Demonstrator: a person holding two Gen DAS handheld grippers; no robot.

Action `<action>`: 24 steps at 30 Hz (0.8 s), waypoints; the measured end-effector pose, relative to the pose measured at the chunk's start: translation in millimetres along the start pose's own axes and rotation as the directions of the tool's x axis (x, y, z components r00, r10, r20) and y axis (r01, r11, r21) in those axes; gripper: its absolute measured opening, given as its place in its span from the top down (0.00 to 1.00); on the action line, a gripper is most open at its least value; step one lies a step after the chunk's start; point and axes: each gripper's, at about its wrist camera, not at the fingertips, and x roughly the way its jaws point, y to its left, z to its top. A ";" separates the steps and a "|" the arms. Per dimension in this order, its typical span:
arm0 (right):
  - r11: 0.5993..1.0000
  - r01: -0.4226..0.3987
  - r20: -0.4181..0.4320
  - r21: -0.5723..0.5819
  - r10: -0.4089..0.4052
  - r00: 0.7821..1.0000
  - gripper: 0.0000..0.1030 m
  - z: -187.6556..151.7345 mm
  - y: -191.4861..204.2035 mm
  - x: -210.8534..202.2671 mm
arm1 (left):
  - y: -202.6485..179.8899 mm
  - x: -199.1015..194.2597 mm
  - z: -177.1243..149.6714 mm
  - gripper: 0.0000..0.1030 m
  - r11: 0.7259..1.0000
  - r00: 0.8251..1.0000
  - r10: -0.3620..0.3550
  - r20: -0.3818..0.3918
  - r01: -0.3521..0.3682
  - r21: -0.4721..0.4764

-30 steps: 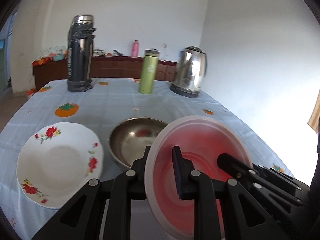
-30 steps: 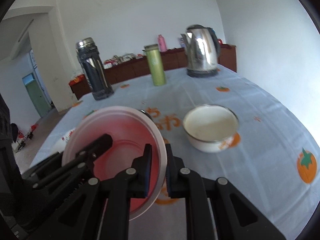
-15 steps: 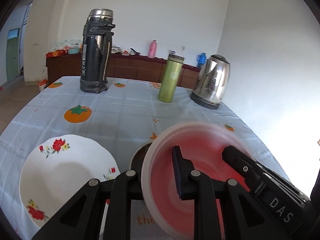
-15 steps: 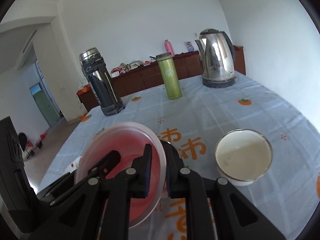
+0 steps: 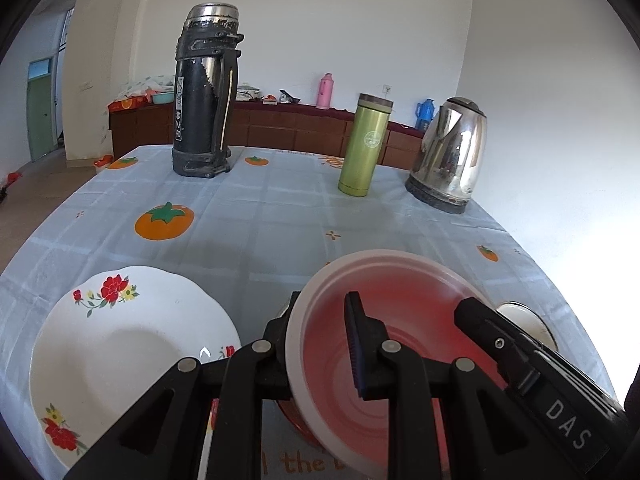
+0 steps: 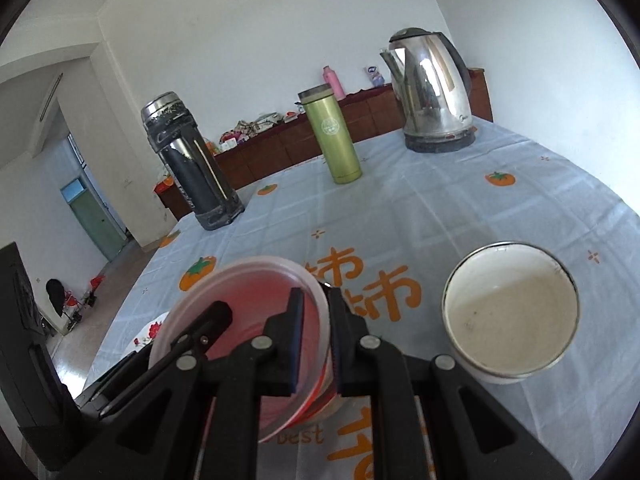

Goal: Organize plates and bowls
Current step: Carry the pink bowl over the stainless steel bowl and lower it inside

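1. Step in hand: carrying the pink bowl [image 5: 400, 344] with both tools, held off the counter [image 5: 280, 216] and tilted, its inside facing the cameras.
2. Left tool [image 5: 320, 340]: nearly closed, clamped on the bowl's left rim, one finger inside the bowl, the other outside behind the wall.
3. Right tool [image 6: 316, 320]: fully closed on the opposite rim, wall pinched between the pads; it shows in the left view as the black piece marked DAS.
4. The bowl hangs over the near middle of the counter. Under it something red and rounded peeks out in both views, maybe another dish; can't tell what it is.
5. Flowered plate [image 5: 132, 360]: flat on the counter toward the near left corner, just beside the carried bowl, empty.
6. White bowl [image 6: 510, 312]: standing upright toward the near right edge, empty, near the pink one but apart from it.
7. Far edge: black flask [image 5: 206, 92], green flask [image 5: 366, 144] and kettle [image 5: 452, 156], well apart from the dishes, not in the way.
8. Judgement: likely mid-transfer, the pink bowl headed for a stack with another dish; which one isn't clear from here.
9. Next move calls for: levelling the bowl, centring it over the target, lowering it until seated, then letting go with both tools together so it doesn't tip.
10. Risk: with a thin rim and a two-point pinch, uneven release could flip the bowl or knock the plate.
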 end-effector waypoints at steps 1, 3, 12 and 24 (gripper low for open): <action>1.000 0.001 0.001 -0.001 -0.001 1.000 0.88 0.5 -0.3 1.7 | -0.1 1.5 0.3 0.79 1.000 1.000 0.003 -0.002 -0.003 -0.001; 1.000 0.002 0.000 -0.007 -0.002 1.000 0.89 0.4 -0.4 4.2 | 2.3 4.9 0.4 0.79 1.000 1.000 0.007 -0.009 -0.008 -0.015; 0.998 0.059 -0.023 -0.020 -0.060 0.998 0.86 -2.8 -3.9 15.6 | 0.4 12.6 -4.3 0.79 0.999 0.999 0.034 -0.033 -0.034 -0.009; 0.999 0.035 -0.122 0.039 -0.030 0.992 0.85 -8.0 -20.6 33.2 | -5.9 16.5 -9.8 0.79 0.997 0.997 0.073 -0.019 -0.072 0.036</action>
